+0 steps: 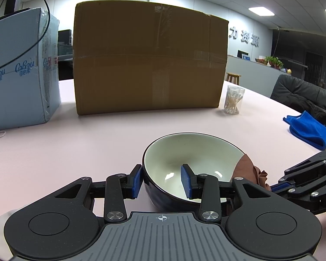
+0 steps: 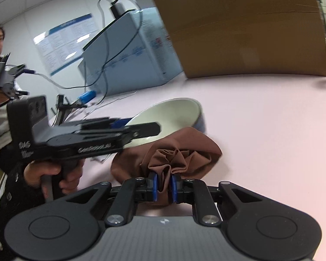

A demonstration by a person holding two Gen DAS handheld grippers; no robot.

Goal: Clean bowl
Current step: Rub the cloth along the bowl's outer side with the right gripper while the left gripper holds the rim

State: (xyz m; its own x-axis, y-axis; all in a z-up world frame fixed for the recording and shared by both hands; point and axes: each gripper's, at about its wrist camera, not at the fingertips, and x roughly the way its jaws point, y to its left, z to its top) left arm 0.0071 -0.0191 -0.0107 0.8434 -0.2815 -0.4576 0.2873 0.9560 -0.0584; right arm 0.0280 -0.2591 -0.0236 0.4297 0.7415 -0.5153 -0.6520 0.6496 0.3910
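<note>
- One bowl [image 1: 191,165], cream inside and dark outside, tilted on the pink table [image 1: 76,148], in front of the brown carton.
- One left gripper [image 1: 162,182] at the bowl's near-left rim, jaws straddling the wall: one blue pad against the outside, the other inside the bowl and apart from the wall; not clamped.
- One right gripper [image 2: 164,187], just right of the bowl, jaws pinched tight on a bunched fold of brown cloth.
- One brown cloth [image 2: 180,154], draped against the bowl's right rim and touching it; also seen at that rim in the left wrist view [image 1: 247,169].
- One blue cloth [image 1: 306,130], folded, well right of the bowl at the table's edge.
- Two boxes behind the bowl: one brown carton [image 1: 150,58], taped, and one pale blue printed box [image 1: 21,71] left of the carton.
- One clear jar of cotton swabs [image 1: 233,100], just right of the carton's lower corner.
- One black cable [image 1: 41,21] looped over the blue box.
- One hand [image 2: 52,176] gripping the left gripper's handle, left of the bowl in the right wrist view.
</note>
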